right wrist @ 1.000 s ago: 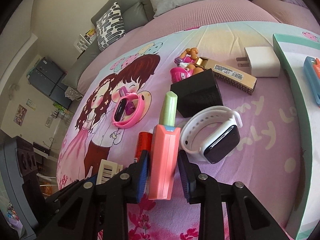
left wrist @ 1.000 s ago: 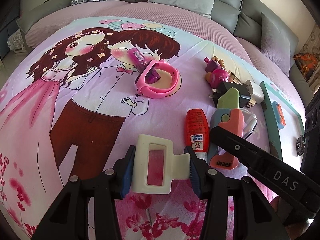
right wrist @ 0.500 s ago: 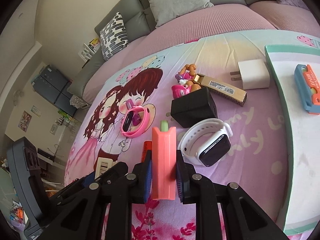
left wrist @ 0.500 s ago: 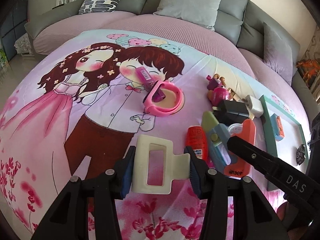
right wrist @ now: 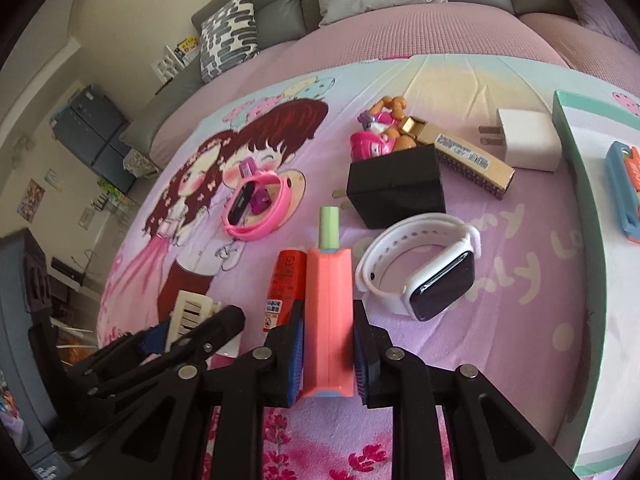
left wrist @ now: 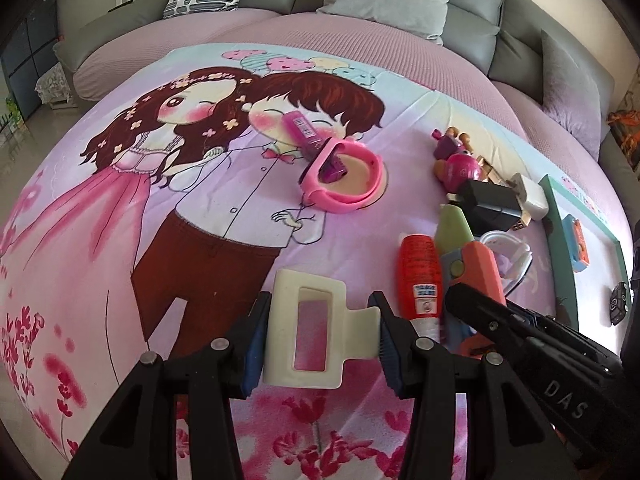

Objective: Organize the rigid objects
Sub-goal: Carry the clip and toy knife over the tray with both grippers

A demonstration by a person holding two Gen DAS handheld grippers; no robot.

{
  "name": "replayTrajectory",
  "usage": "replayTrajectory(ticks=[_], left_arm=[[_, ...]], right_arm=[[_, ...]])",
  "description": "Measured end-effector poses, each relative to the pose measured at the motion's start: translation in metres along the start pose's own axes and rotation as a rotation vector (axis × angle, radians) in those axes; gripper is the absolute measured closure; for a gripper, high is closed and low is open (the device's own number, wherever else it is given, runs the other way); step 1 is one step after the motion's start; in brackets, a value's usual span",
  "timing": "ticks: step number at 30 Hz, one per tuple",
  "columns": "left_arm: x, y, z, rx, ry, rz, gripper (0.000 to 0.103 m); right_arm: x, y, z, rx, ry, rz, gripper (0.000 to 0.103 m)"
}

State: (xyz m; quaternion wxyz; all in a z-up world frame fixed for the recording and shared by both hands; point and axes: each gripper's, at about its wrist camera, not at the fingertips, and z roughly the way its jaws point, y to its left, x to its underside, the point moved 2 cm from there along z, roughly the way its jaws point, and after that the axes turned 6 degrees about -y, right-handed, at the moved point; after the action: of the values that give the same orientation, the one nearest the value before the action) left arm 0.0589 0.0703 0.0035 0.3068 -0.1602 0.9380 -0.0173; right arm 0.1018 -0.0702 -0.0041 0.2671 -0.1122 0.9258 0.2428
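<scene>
My left gripper [left wrist: 320, 305] is shut on a cream rectangular hair clip [left wrist: 282, 332], held just above the printed bedspread. To its right, my right gripper [right wrist: 328, 312] has a coral utility knife [right wrist: 329, 280] between its blue pads, which press on its sides. These jaws are opening slightly. The knife's pale green end points away from me. From the left wrist view the knife [left wrist: 482, 268] shows beside a red tube [left wrist: 420, 272].
Around the knife lie the red tube [right wrist: 286, 280], a white smartwatch [right wrist: 424, 276], a black charger [right wrist: 396, 188], a gold box [right wrist: 468, 156], a white plug [right wrist: 528, 140] and a pink toy [right wrist: 372, 136]. A pink band [right wrist: 260, 204] lies left. A teal-rimmed tray [right wrist: 576, 184] stands right.
The right jaws closed onto the coral knife, which turned from tilted to straight between the pads. The left gripper kept hold of the clip and tipped up slightly.
</scene>
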Motion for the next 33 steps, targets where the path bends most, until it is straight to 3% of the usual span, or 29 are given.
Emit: replayTrajectory(ticks=[10,16,27,33], left_arm=[[0.001,0.011,0.003,0.027,0.005,-0.033,0.053],[0.001,0.014,0.003,0.032,0.000,-0.041,0.053],[-0.006,0.015,-0.006,0.037,-0.051,-0.064,0.053],[-0.009,0.014,-0.012,0.037,-0.073,-0.062,0.053]], right_arm=[[0.006,0.021,0.011,0.130,-0.012,-0.151,0.077],[0.007,0.024,0.012,0.164,-0.024,-0.179,0.081],[0.000,0.019,-0.008,0.044,-0.062,-0.070,0.081],[-0.005,0.015,-0.019,0.023,-0.109,-0.026,0.081]])
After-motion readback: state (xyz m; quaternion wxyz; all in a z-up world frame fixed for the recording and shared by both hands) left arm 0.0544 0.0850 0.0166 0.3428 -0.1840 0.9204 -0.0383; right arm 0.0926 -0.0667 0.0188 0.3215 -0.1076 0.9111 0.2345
